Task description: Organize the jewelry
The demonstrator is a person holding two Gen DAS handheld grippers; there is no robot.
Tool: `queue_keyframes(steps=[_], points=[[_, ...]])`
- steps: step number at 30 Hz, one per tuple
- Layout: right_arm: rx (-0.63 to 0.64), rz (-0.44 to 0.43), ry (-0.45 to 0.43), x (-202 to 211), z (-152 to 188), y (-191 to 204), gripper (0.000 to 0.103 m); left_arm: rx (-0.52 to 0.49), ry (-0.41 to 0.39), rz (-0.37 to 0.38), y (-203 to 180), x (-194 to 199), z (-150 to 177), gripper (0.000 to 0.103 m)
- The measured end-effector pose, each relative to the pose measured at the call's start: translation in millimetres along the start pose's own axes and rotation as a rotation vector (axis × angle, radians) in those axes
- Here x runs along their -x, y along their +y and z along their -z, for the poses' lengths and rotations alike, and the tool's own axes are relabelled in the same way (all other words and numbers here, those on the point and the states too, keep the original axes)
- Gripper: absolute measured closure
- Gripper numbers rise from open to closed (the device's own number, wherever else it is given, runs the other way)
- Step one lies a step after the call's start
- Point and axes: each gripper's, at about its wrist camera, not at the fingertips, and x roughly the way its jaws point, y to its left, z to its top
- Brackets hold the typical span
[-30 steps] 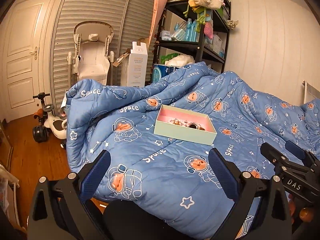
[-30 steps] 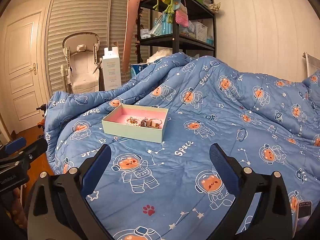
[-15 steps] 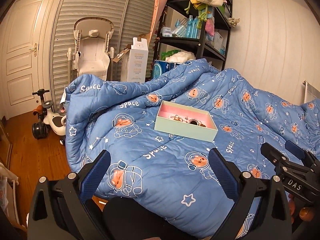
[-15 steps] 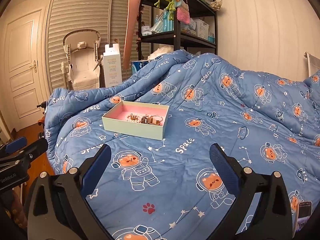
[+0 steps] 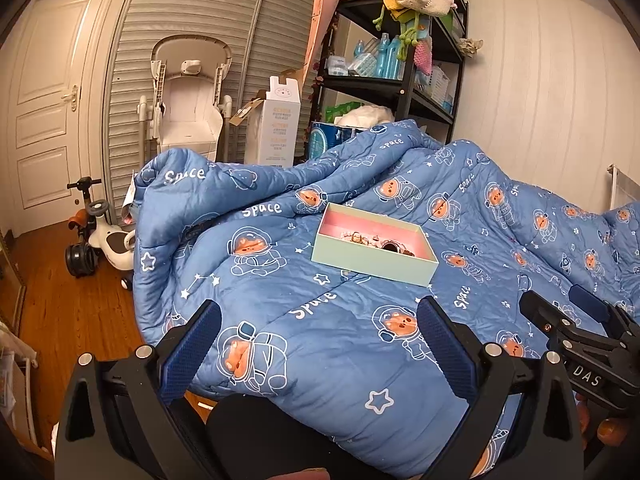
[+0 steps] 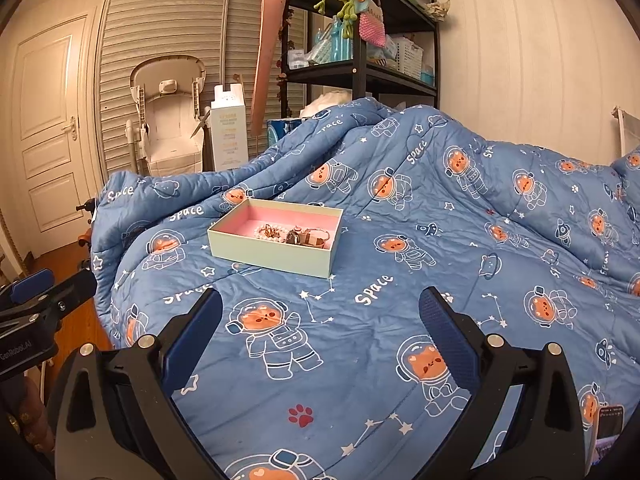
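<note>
Both views have drawn nearer the mint box since a second ago, and it now looms larger on the blue quilt. Jewelry lies inside on the pink lining. Left gripper and right gripper hover released, empty, above the bed.

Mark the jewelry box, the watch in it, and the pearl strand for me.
jewelry box (image 6: 276,254), right wrist view, on its pale green front wall.
watch (image 6: 295,237), right wrist view, on the dark dial.
pearl strand (image 6: 262,233), right wrist view, on the white beads left of the watch.
</note>
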Motion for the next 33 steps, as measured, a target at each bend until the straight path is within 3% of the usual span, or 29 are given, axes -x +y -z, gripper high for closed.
queue_keyframes(steps=[33], points=[[0.000,-0.008,0.005,-0.4,1.5,2.3,0.006,-0.008,0.008,-0.007,-0.4,-1.4,2.6,0.007]])
